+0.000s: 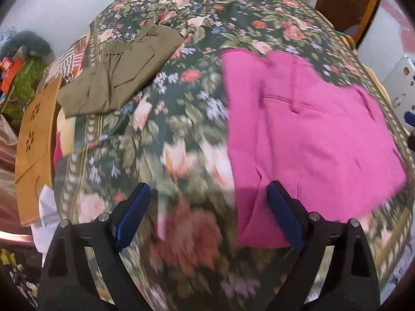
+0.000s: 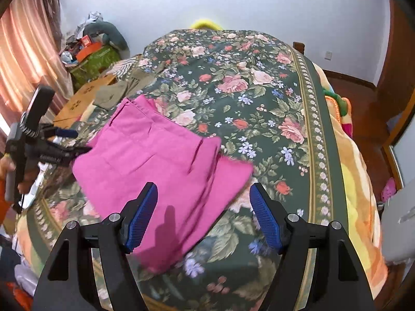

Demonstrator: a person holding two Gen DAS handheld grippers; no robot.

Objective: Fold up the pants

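We see pink pants (image 2: 153, 153) lying folded and flat on the bed's floral cover (image 2: 259, 98), toward its near left part. Our left gripper (image 1: 208, 212) has its jaws spread wide with nothing between them, hovering over the cover at the pants' left edge; that view is motion-blurred. Our right gripper (image 2: 203, 219) is also spread apart and empty, above the pants' near corner, not touching. Olive pants (image 1: 122, 72) lie folded at the far left edge, well apart from the pink ones.
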